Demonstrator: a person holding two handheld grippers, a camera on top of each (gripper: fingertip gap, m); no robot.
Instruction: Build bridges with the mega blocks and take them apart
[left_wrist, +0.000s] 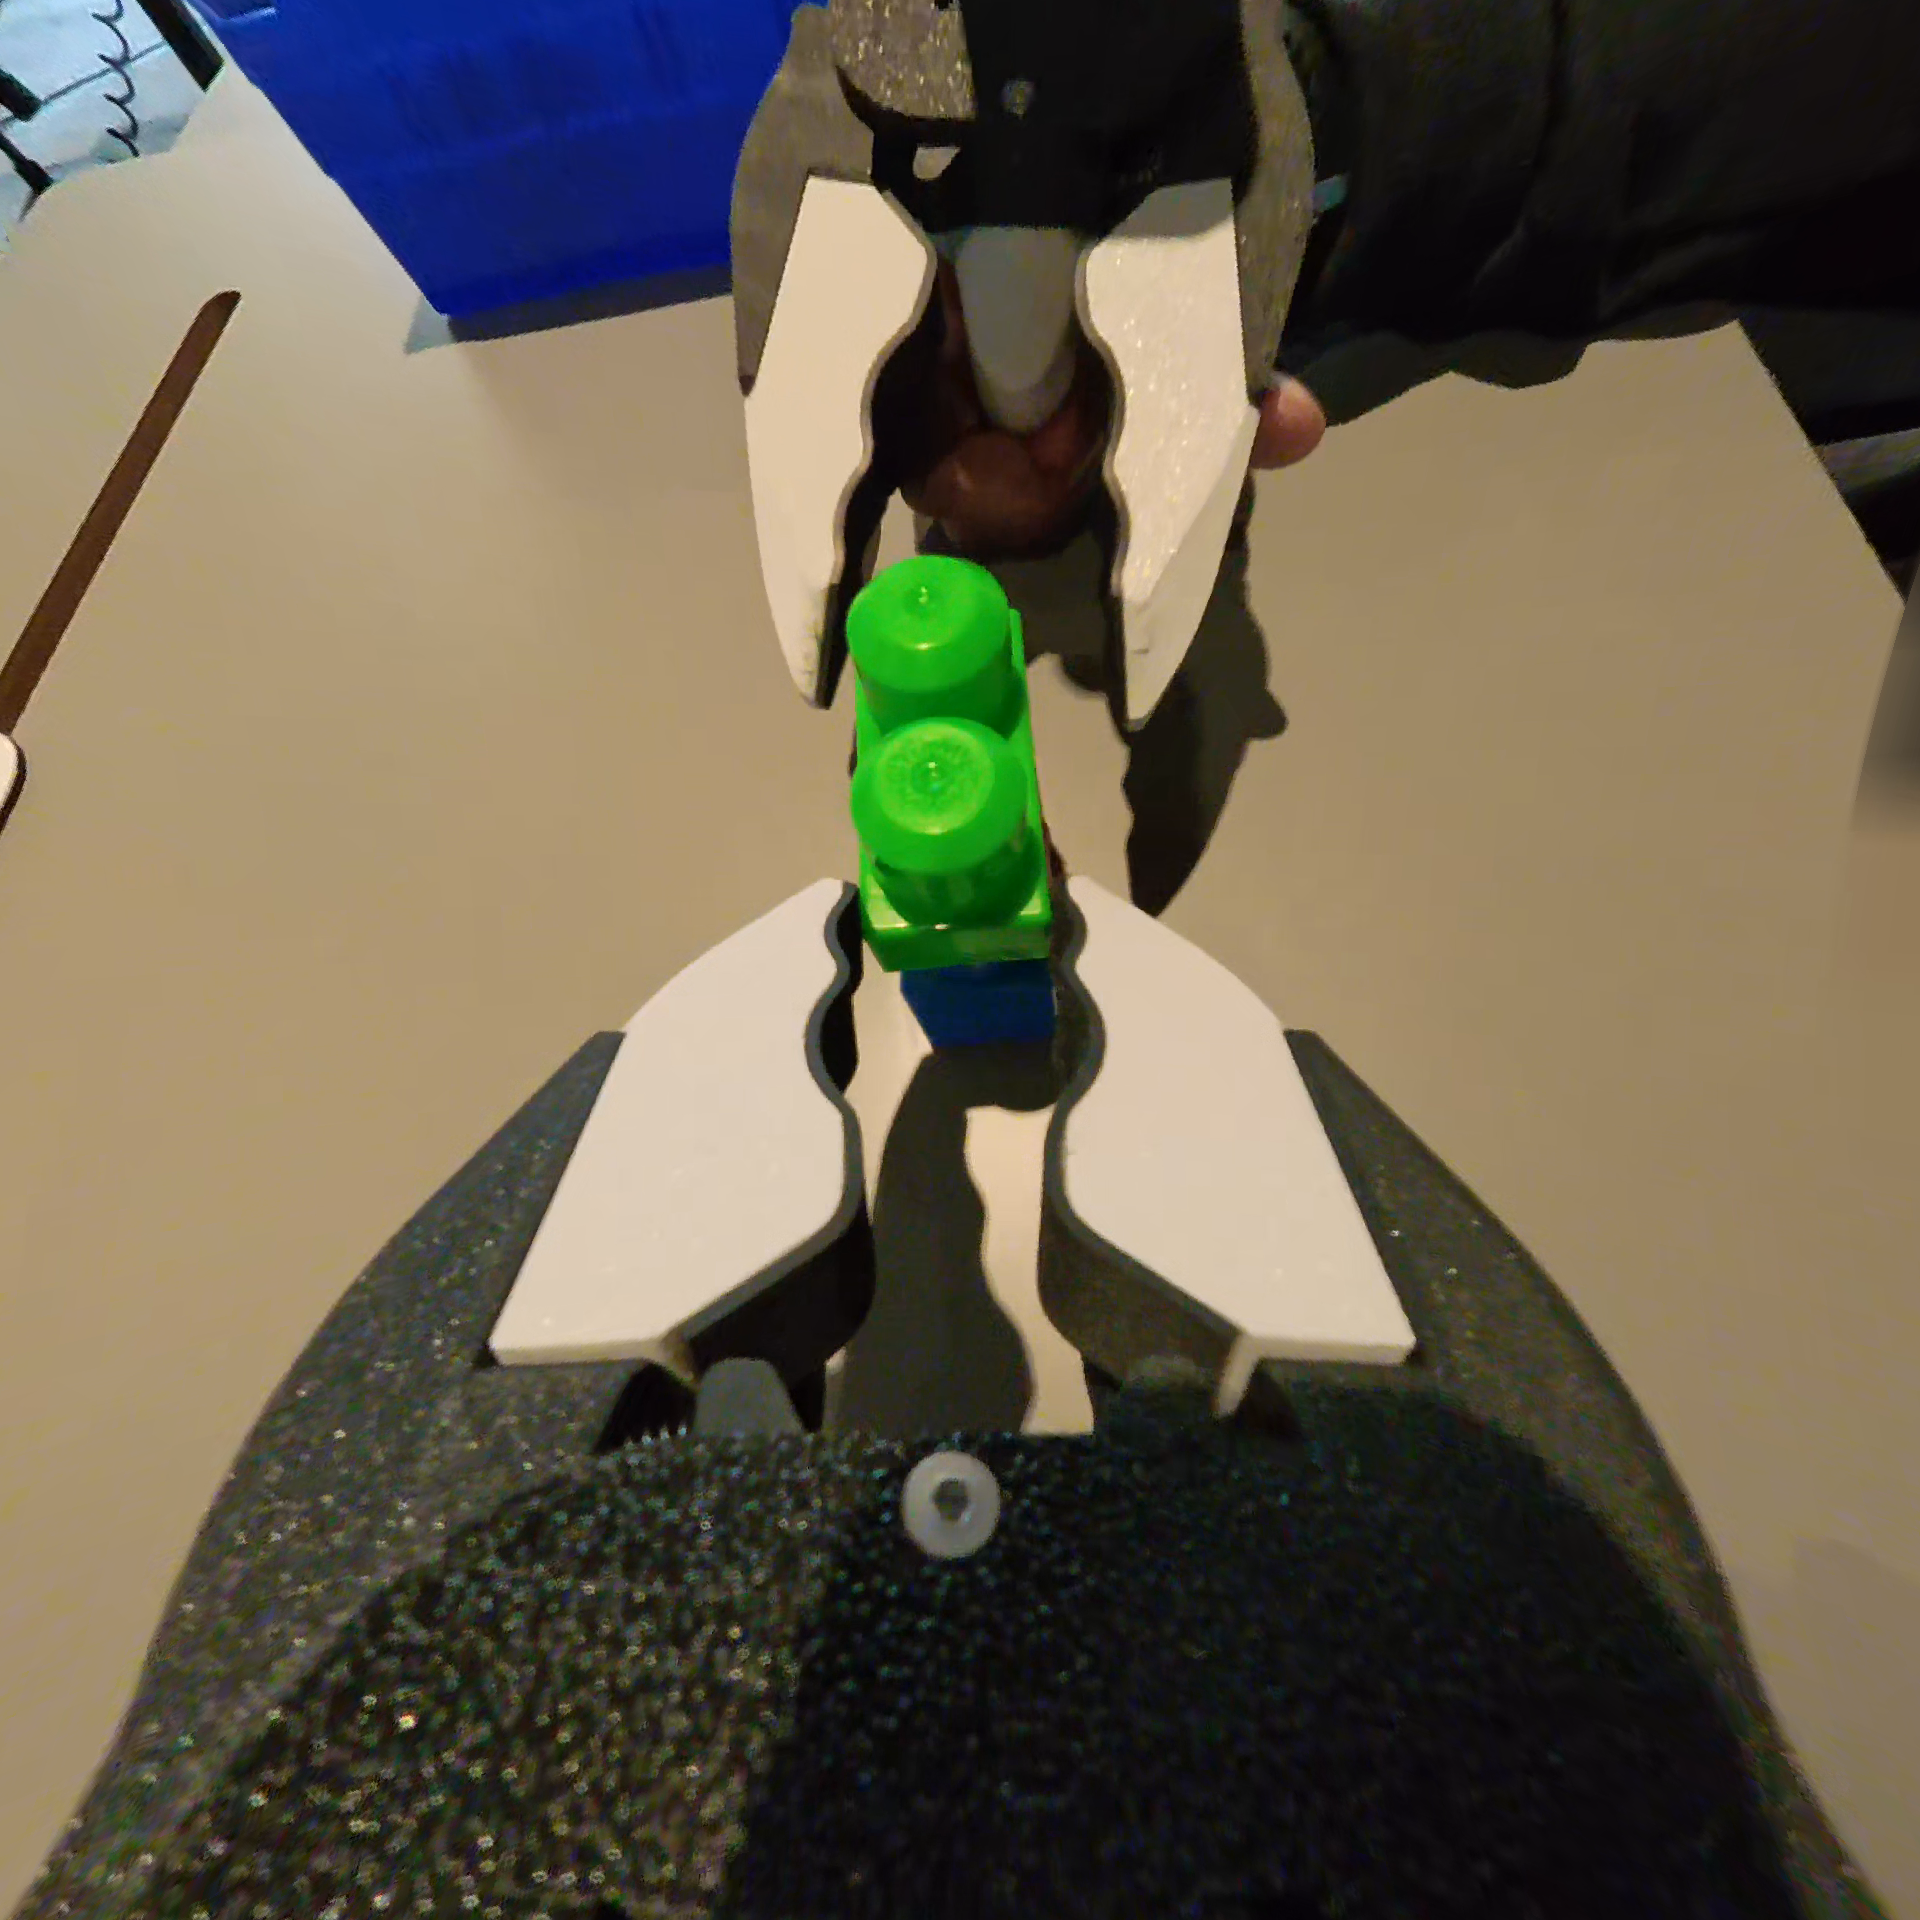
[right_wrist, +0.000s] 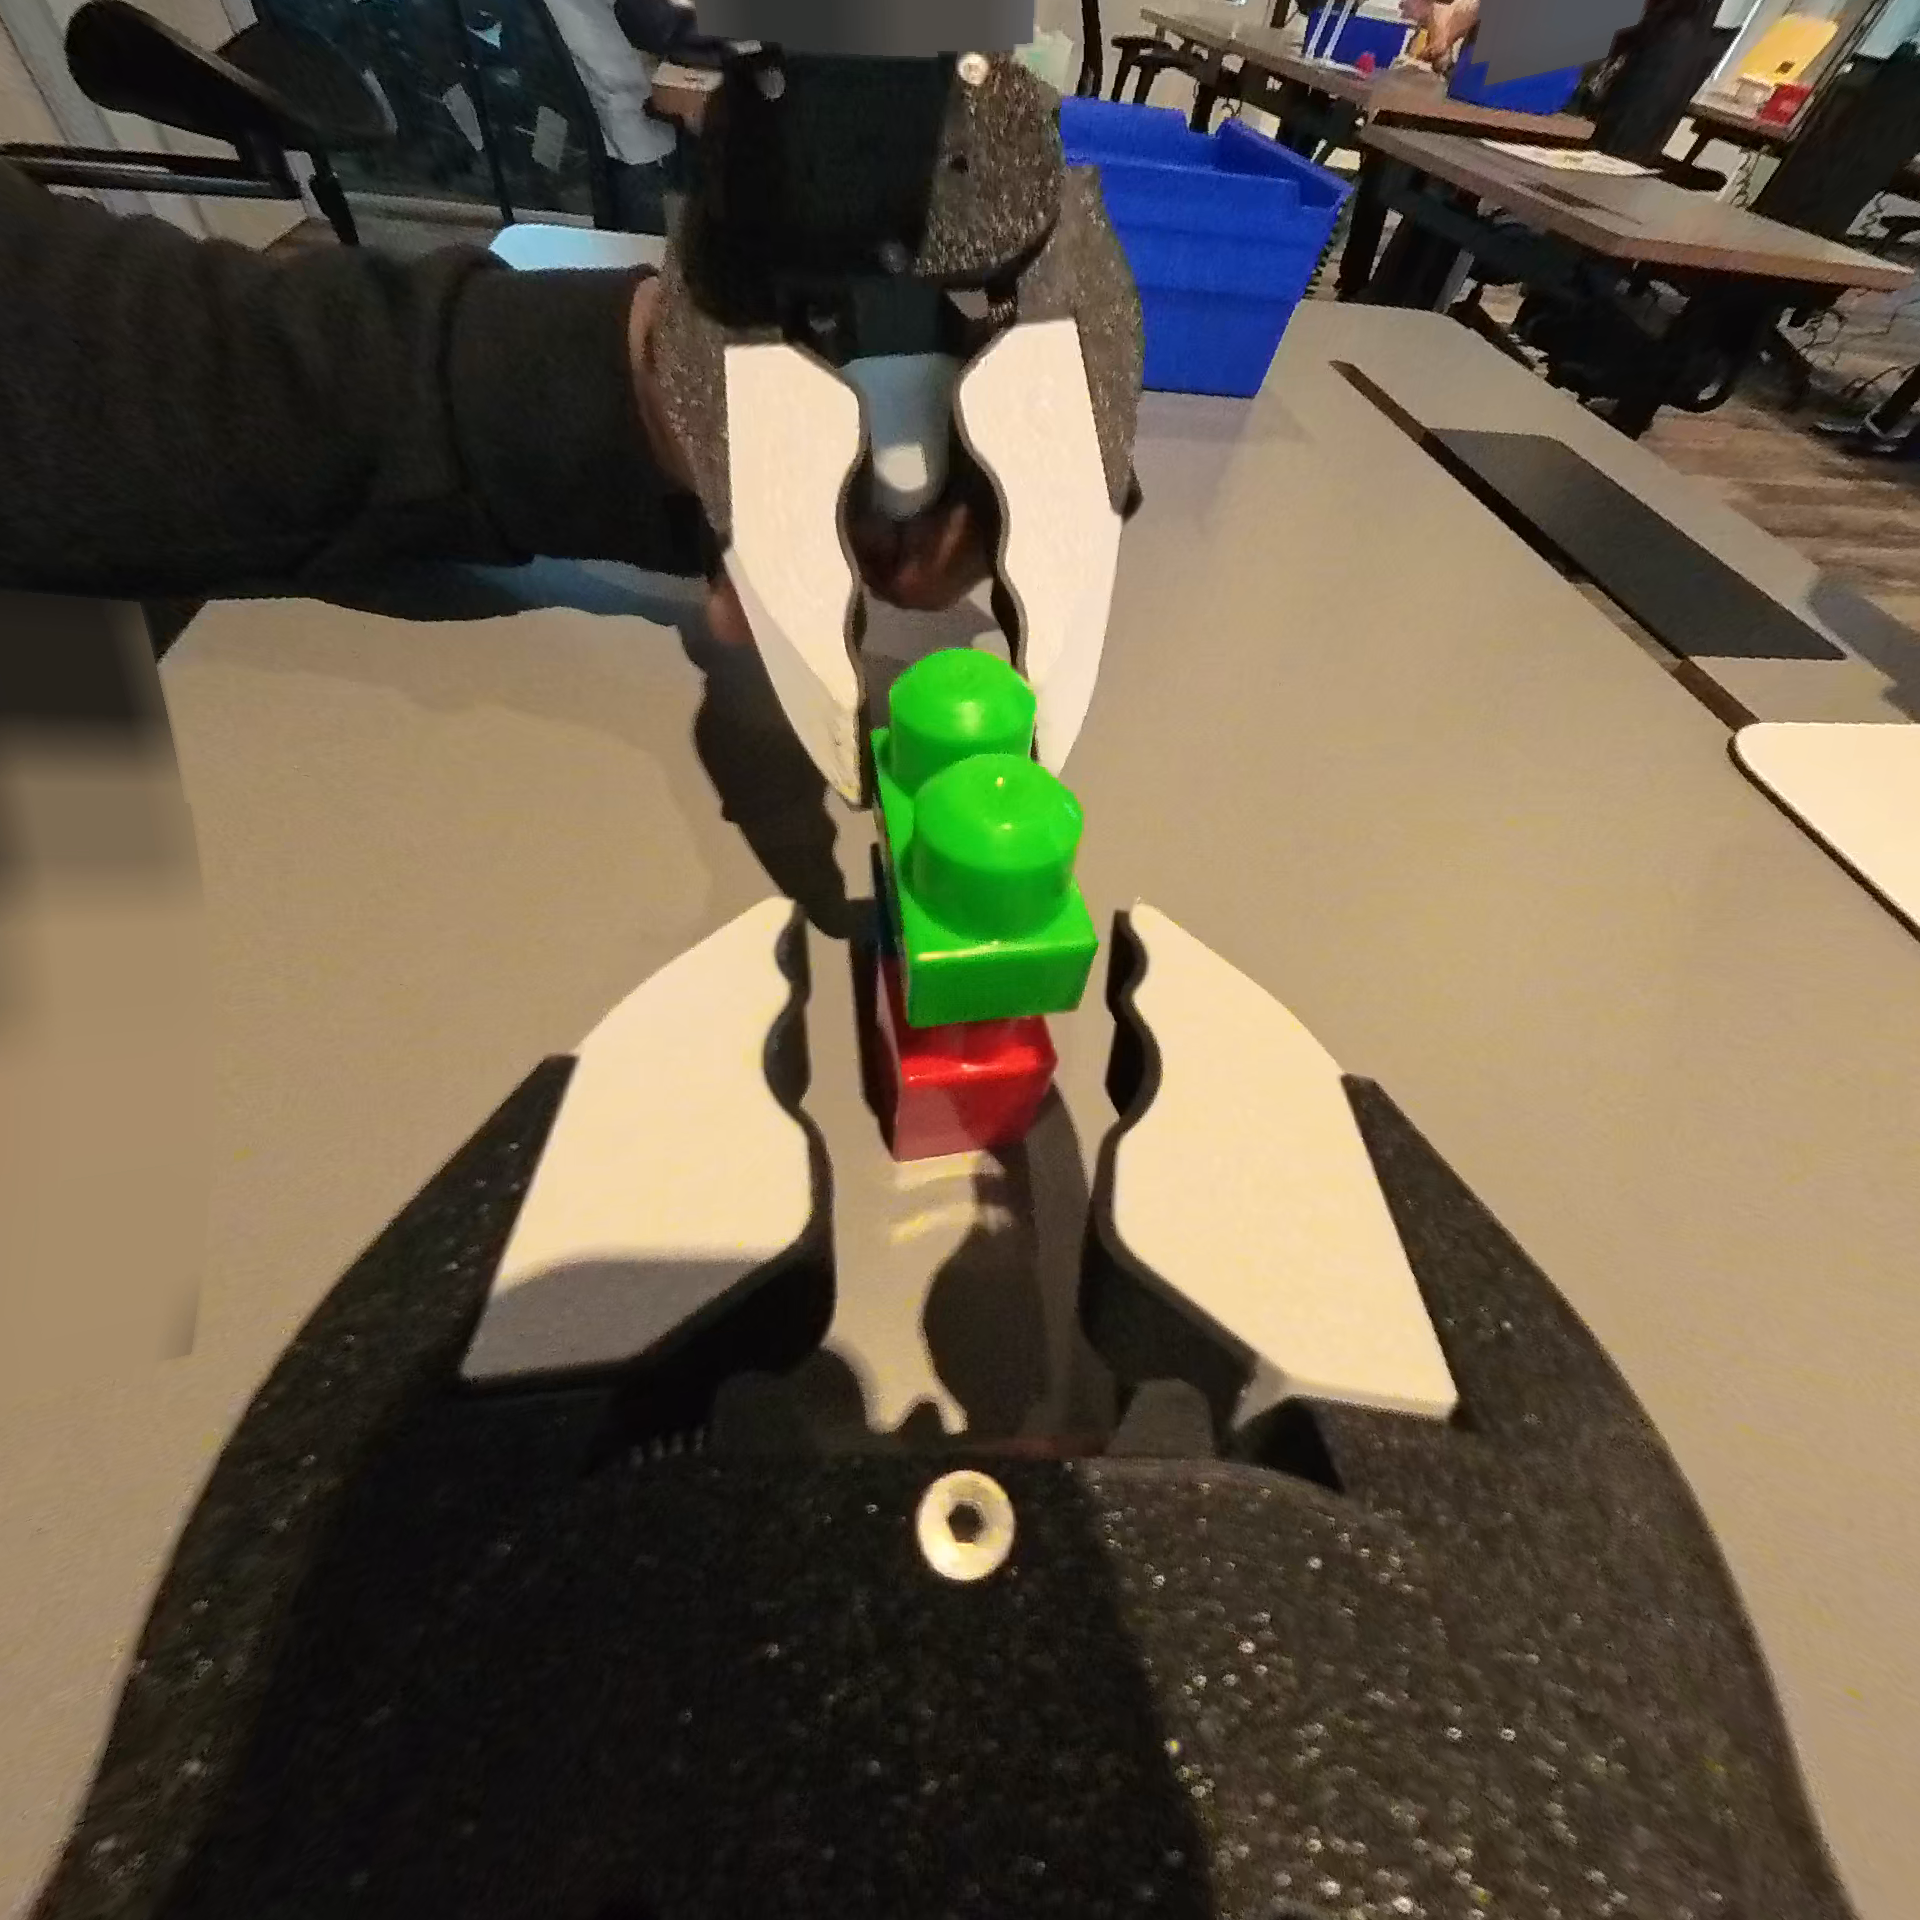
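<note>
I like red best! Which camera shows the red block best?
The right wrist view: the red block sits in plain sight under the green block. The left wrist view shows no red block at all, only a blue block under the green one.

Grey table (right_wrist: 1351, 727), blue bin (right_wrist: 1205, 249), dark desks (right_wrist: 1621, 208) behind.

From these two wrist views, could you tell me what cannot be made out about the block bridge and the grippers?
- Left wrist view: the green block hides most of the blue block and all of the red one.
- Right wrist view: the green block hides the red block top; blue shows only as a sliver.
- Left gripper: its fingertips flank the green block's end; contact is unclear.
- Right gripper: open.
</note>
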